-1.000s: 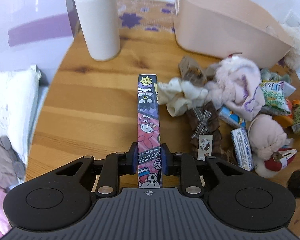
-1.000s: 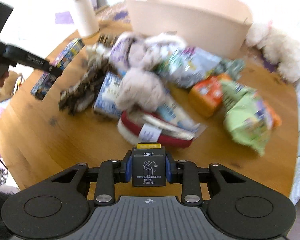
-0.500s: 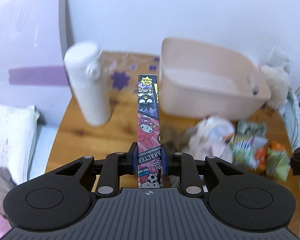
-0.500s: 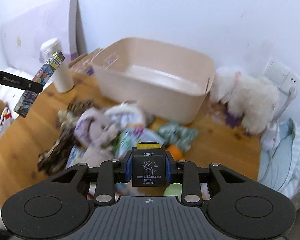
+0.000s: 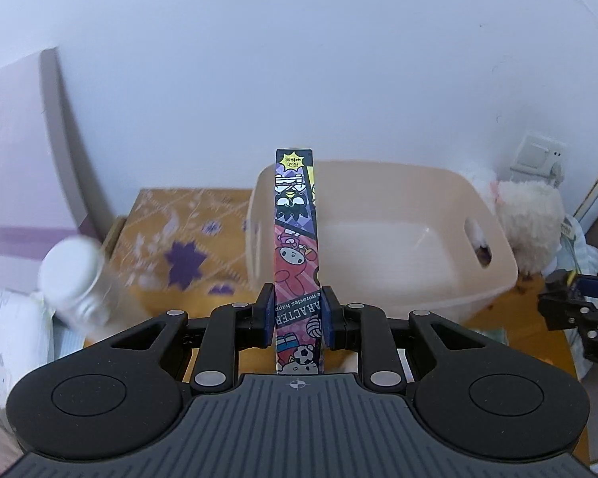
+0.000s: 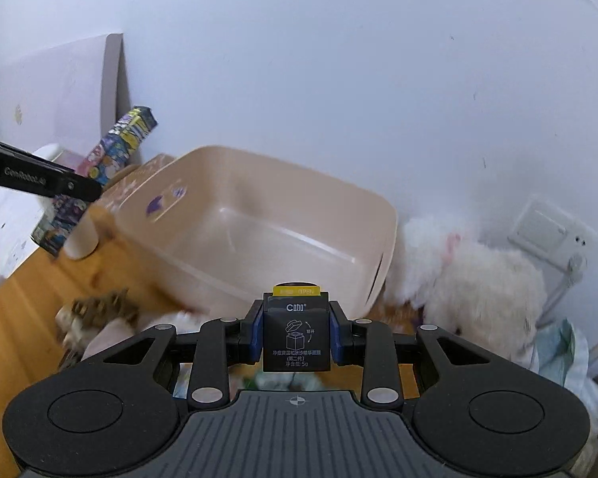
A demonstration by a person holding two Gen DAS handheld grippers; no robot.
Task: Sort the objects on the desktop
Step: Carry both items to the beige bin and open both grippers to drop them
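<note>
- The left gripper (image 5: 295,318) is clamped on a long cartoon-printed box (image 5: 296,239), pads pressing its two narrow sides near the lower end. Most of its length sticks out ahead, in the air in front of the beige tub (image 5: 490,247).
- That box looks like thin printed card: light and stiff, probably easy to dent under a hard squeeze. Held so near one end, I'd expect it to swing or pivot; a hold nearer the middle would steady it.
- The right gripper (image 6: 297,328) grips a small black carton (image 6: 297,334) by its flat side faces. The carton has a yellow tab on top and is also airborne near the tub's front wall.
- The carton seems compact, rigid and very light, with matte card that should not slip.
- The tub is smooth moulded plastic with rounded corners and a handle slot, and looks empty inside.
- Beside it sits a fluffy white plush (image 6: 478,275); a smooth white bottle (image 5: 73,286) stands on the wooden bench (image 6: 20,294).
</note>
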